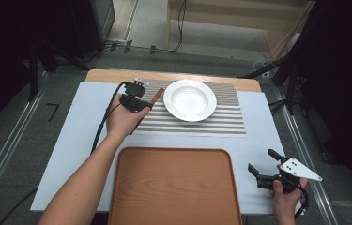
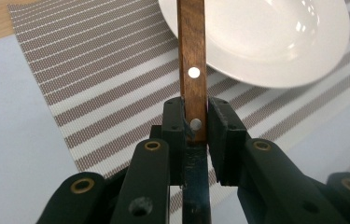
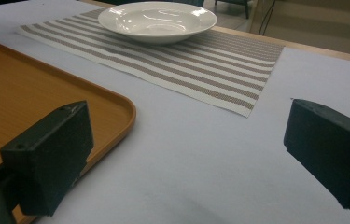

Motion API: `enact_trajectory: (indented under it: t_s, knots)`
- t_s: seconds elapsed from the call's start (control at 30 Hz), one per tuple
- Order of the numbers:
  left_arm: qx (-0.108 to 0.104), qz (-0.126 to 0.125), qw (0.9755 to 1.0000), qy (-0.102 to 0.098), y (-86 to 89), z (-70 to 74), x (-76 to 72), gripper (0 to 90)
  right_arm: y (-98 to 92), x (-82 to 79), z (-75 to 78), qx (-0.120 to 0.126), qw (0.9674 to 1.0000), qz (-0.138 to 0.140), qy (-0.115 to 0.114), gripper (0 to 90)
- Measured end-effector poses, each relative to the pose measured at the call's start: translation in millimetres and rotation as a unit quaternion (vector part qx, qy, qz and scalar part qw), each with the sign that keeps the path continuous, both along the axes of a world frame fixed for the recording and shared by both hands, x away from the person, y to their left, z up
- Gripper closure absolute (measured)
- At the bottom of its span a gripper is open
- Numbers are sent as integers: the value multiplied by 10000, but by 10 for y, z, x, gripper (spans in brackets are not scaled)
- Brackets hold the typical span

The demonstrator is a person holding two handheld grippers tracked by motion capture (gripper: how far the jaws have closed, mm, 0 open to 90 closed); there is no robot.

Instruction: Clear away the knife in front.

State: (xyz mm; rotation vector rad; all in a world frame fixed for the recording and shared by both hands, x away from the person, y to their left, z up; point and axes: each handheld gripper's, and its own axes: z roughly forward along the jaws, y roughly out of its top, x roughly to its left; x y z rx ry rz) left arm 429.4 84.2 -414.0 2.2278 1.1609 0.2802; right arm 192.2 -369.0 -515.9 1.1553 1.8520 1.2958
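Left gripper (image 2: pixel 195 122) clenched on wooden-handled knife (image 2: pixel 192 70), probably a knife, handle end toward white plate (image 2: pixel 275 42); right gripper (image 3: pixel 189 154) released

Both forearms are bare, with no sleeves in sight. The left claw (image 2: pixel 195 122) is black, with brass-ringed screw holes along its arms and a black cable trailing from it. The right claw (image 1: pixel 264 165) is black too, topped by a grey three-cornered plate with small dark holes.

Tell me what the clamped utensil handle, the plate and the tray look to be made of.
Handle: dark wood with visible grain and metal rivets.
Plate: probably glazed ceramic, white with glossy highlights.
Tray: wood-grain surface, matte; could be laminate or plastic.
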Motion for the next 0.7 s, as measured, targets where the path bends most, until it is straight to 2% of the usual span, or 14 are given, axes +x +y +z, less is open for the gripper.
enact_trajectory:
  t_s: [0.7]
  knots:
    - [-23, -432, 9990, -58, 106, -51, -697, 767, 3, -4, 1, -11, 10000, -10, 15, 3]
